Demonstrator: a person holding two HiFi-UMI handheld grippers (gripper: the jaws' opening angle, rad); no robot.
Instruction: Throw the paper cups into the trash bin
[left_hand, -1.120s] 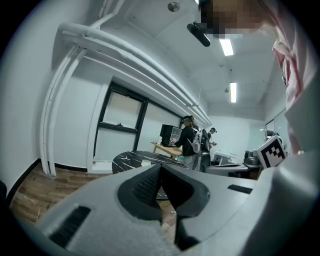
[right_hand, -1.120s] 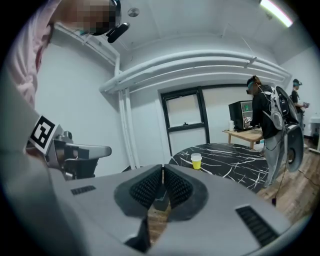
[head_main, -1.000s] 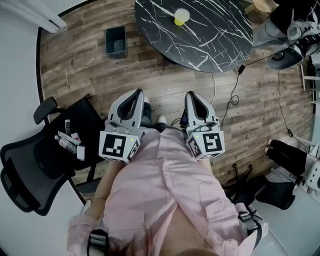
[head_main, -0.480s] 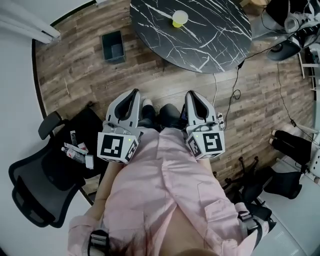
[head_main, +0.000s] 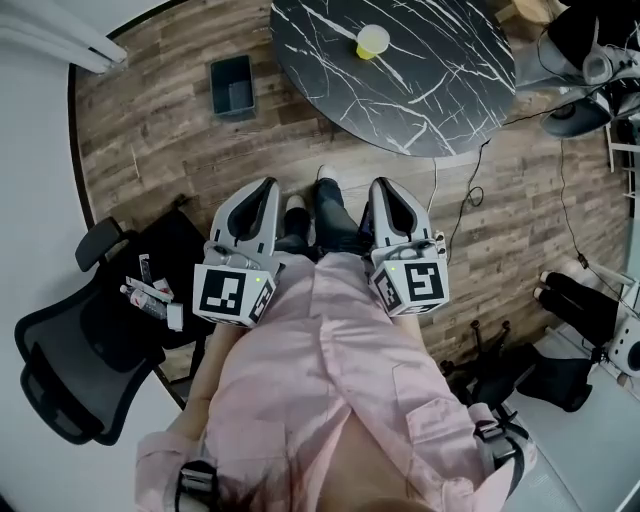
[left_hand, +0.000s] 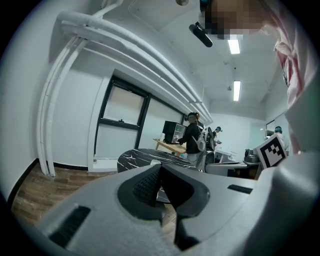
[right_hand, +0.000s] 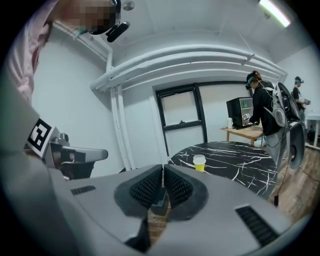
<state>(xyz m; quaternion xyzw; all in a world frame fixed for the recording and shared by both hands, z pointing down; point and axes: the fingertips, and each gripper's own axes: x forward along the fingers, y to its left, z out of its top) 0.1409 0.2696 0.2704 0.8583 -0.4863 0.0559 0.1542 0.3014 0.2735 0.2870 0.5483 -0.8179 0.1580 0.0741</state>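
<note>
in the head view, the left gripper (head_main: 268, 186) and the right gripper (head_main: 386, 187) are held side by side over the floor (head_main: 150, 140), short of the round table (head_main: 450, 95). a yellow paper cup (head_main: 372, 40) is stood upright on this table. the trash bin (head_main: 232, 84) is seen only here, on the floor near the table's left edge. both jaw pairs are shown closed tip to tip, nothing gripped. the paper cup (right_hand: 199, 162) is also shown in the right gripper view, not in the left gripper view.

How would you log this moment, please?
cup: on table | bin: on floor | left tongs: shut, empty | right tongs: shut, empty
</note>
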